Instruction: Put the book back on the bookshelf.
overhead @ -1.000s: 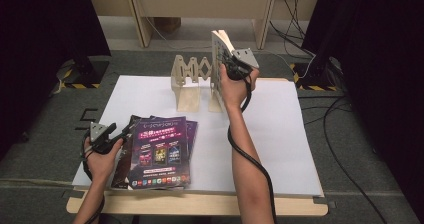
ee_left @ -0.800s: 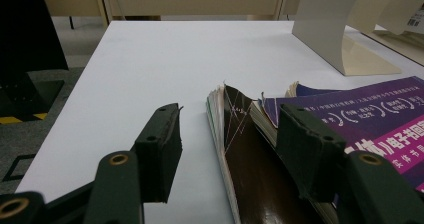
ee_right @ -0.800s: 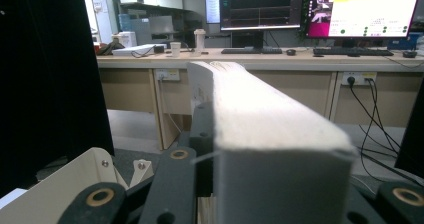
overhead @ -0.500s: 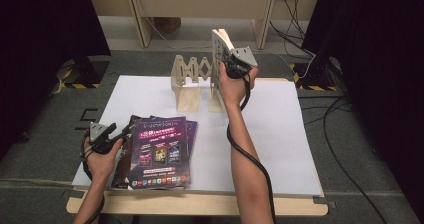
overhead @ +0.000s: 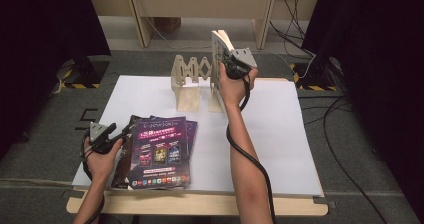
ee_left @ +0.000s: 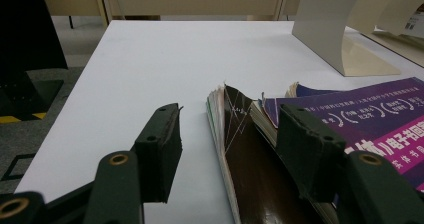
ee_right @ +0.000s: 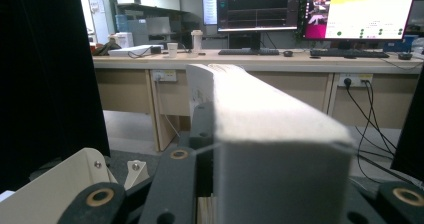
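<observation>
A thick book (overhead: 218, 43) with pale page edges stands upright above the right end of the wooden folding rack (overhead: 190, 72); my right gripper (overhead: 223, 60) is shut on it. In the right gripper view the book (ee_right: 270, 134) lies between the jaws, with the left finger (ee_right: 200, 134) against its side. A stack of purple magazines (overhead: 160, 151) lies at the front left of the white table (overhead: 285, 129). My left gripper (overhead: 121, 134) is at the stack's left edge. In the left gripper view the left gripper (ee_left: 230, 151) is open, its jaws standing either side of the corner of a dark cover (ee_left: 247, 149).
The rack's curved end (ee_left: 325, 29) stands beyond the magazines. Behind the table are a wooden desk (ee_right: 280, 64) with monitors (ee_right: 360, 9), wall sockets and cables (overhead: 300, 19). Black curtains hang at both sides, and cables trail on the floor at the right.
</observation>
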